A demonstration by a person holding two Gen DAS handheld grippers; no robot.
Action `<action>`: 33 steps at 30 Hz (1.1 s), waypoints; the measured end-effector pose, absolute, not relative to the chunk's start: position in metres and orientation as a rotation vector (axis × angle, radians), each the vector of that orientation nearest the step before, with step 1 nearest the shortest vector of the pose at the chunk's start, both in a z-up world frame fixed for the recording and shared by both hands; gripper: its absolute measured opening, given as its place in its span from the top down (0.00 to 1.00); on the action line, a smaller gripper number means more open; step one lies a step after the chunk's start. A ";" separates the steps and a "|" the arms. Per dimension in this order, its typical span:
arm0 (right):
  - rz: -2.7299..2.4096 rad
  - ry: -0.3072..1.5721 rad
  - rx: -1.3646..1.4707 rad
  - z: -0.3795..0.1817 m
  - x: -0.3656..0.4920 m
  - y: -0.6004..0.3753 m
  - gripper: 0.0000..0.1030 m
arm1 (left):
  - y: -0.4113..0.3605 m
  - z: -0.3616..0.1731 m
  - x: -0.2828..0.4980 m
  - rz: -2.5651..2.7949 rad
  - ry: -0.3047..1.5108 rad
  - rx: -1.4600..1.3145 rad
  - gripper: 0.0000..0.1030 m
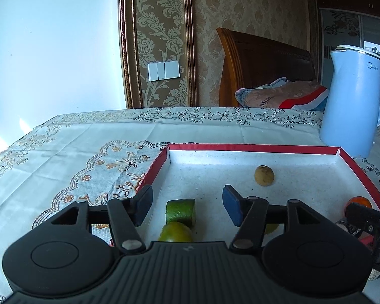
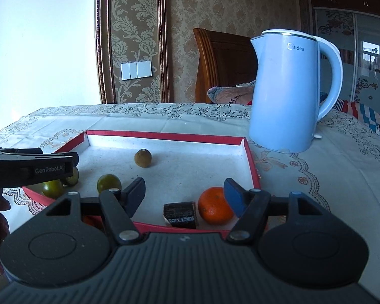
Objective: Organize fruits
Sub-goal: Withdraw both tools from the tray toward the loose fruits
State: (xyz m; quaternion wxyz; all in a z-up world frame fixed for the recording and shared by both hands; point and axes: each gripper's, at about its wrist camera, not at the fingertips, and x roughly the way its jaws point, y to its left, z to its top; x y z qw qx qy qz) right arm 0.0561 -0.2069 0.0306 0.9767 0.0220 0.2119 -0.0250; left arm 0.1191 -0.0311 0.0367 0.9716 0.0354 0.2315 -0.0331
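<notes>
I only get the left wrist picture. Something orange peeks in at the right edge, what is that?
Observer: A whole orange fruit, lying in the red-rimmed tray near its right wall.
Operator: Anything beside it?
Observer: A dark block lies just left of it.
Operator: Are the right tongs holding it?
Observer: No, the right tongs are open and empty.

A pale blue electric kettle [image 2: 287,91] is standing upright on a table [image 2: 342,167] covered in a floral lace-patterned cloth. Behind it, a wooden headboard [image 1: 263,60] is rising against ornate damask wallpaper [image 1: 162,25], with a white triple light switch [image 1: 163,70] showing nearby and crumpled bedding [image 1: 283,96] lying below the headboard.
</notes>
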 end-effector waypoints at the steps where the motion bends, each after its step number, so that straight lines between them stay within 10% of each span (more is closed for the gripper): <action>1: -0.053 0.421 0.045 0.031 0.051 -0.209 0.35 | -0.030 0.038 0.115 -0.070 0.461 0.071 0.41; 33: -0.091 0.468 0.100 0.011 -0.047 -0.263 0.52 | -0.060 0.005 0.058 -0.299 0.564 0.157 0.40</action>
